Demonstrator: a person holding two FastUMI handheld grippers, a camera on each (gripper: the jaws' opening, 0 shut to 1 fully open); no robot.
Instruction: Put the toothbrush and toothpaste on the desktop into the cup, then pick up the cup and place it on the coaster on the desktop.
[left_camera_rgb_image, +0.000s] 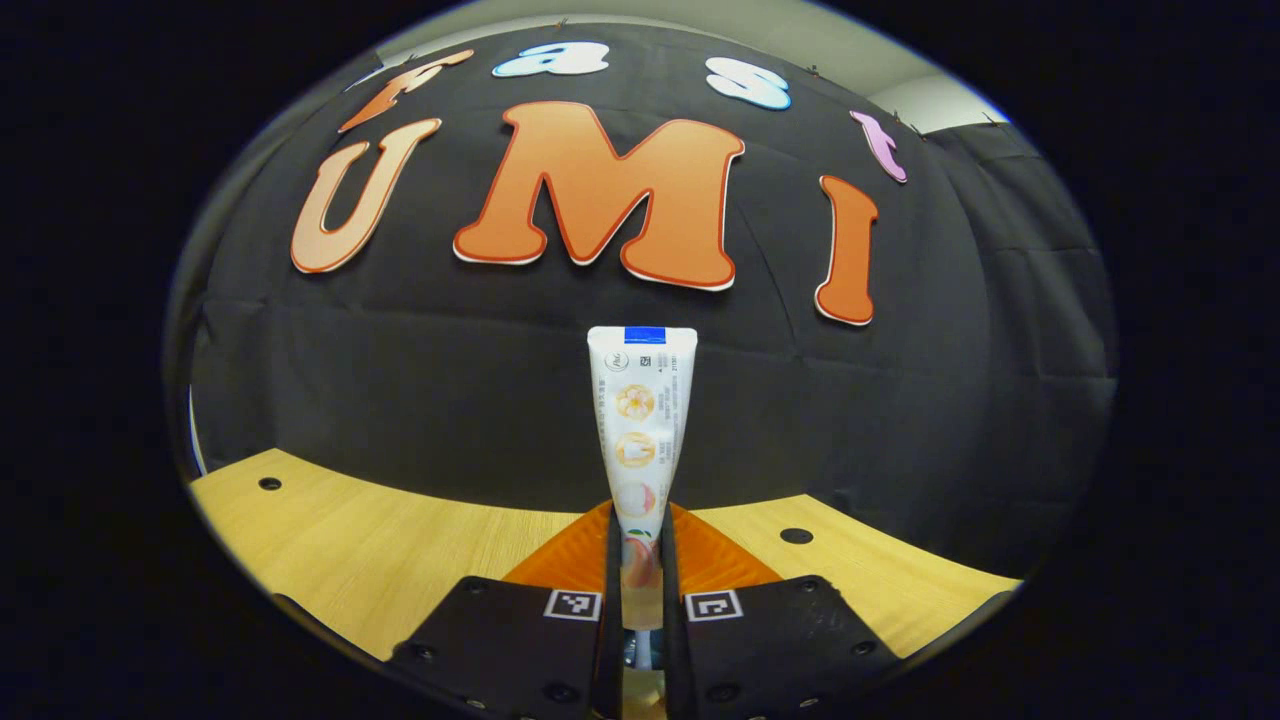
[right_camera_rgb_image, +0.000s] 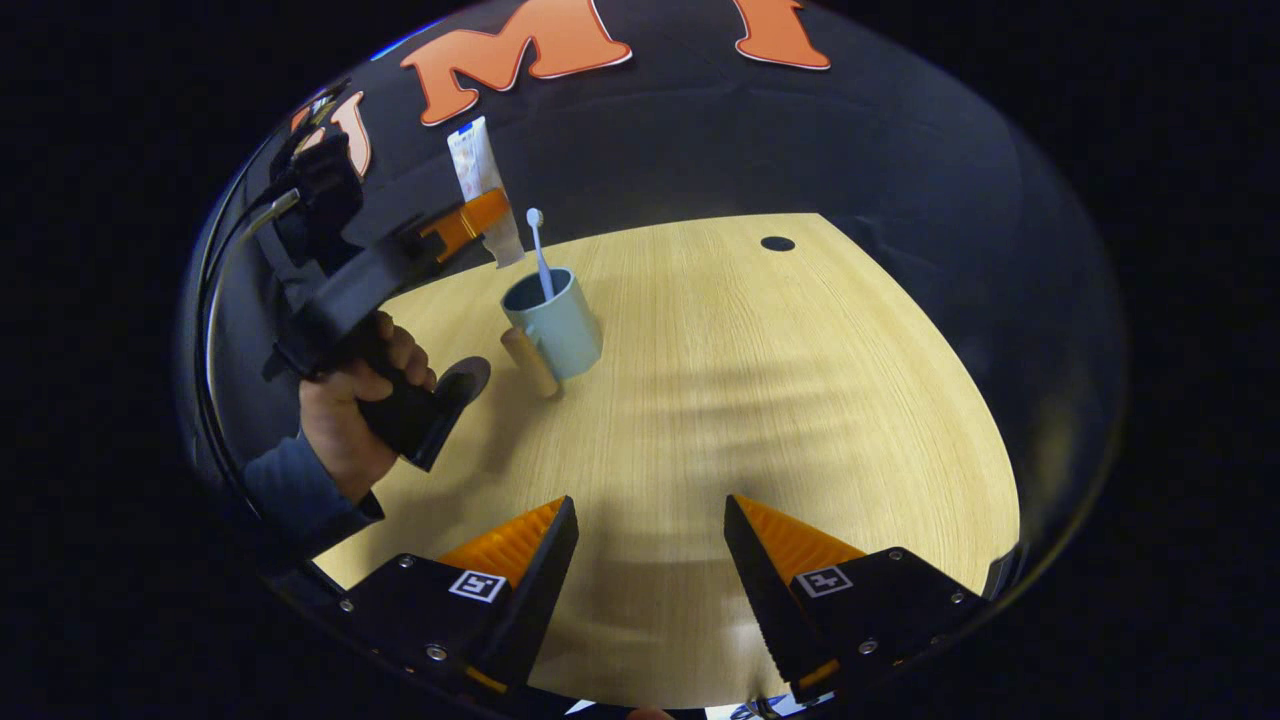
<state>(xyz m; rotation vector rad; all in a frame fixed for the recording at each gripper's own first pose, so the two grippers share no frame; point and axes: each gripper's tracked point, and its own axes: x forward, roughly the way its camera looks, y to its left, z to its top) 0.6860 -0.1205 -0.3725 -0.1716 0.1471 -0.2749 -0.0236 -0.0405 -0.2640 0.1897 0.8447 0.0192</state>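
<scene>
While clamping the toothpaste (left_camera_rgb_image: 641, 430) upright between closed fingers, left gripper (right_camera_rgb_image: 478, 222) hovering just beside and above the cup (right_camera_rgb_image: 555, 322), toothbrush (right_camera_rgb_image: 540, 252) already standing inside. Right gripper (right_camera_rgb_image: 650, 560) waiting wide open and empty over the desktop (right_camera_rgb_image: 800, 400). Coaster (right_camera_rgb_image: 463, 380) lying near the cup's handle side. Risking a miss: tube tail dropping outside the rim, knocking the toothbrush, or tipping the cup if lowered off-centre.
</scene>
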